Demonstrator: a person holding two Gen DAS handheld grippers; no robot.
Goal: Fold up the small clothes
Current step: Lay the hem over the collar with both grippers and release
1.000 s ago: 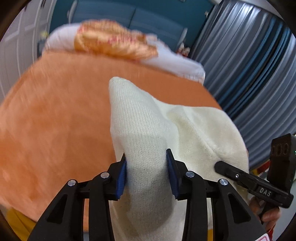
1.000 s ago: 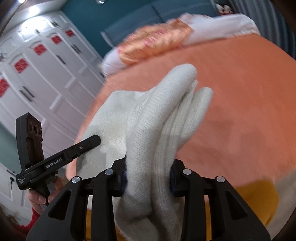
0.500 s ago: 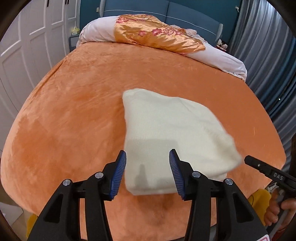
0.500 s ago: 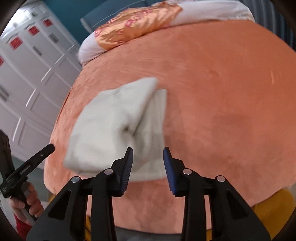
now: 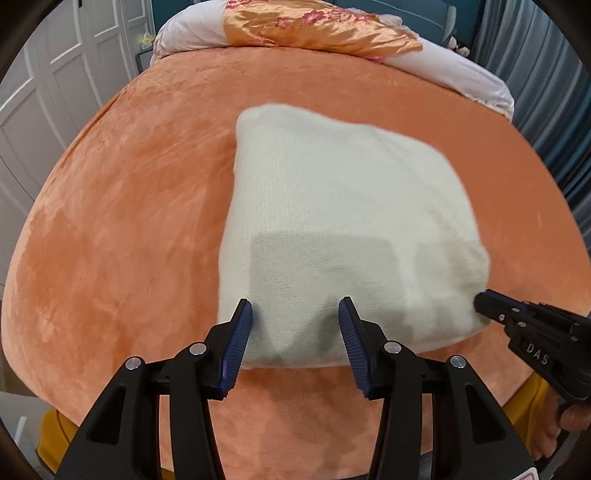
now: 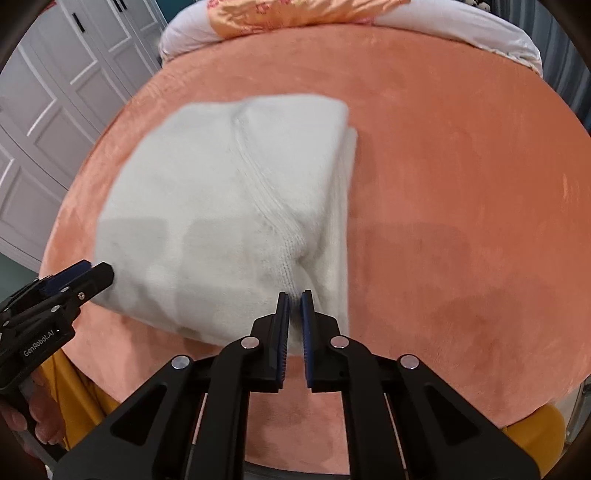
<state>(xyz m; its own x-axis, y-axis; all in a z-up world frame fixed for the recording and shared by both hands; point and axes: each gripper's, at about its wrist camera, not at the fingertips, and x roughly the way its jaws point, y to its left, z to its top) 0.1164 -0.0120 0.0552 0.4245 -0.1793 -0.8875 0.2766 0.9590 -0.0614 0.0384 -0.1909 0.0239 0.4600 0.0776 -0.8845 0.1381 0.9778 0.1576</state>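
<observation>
Both grippers have let go since a second ago: we find the cream knit garment (image 5: 332,221) lying folded on the orange bed (image 5: 129,221). Left gripper (image 5: 295,332) gapes wide; right gripper (image 6: 294,314) is nearly closed, apparently empty. We judge this fold laid.

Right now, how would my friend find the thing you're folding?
Look at the big orange bed. Near its front edge lies a folded cream knit garment, far from the flowery orange pillow. It is the only pale, woolly thing lying on the blanket.
</observation>
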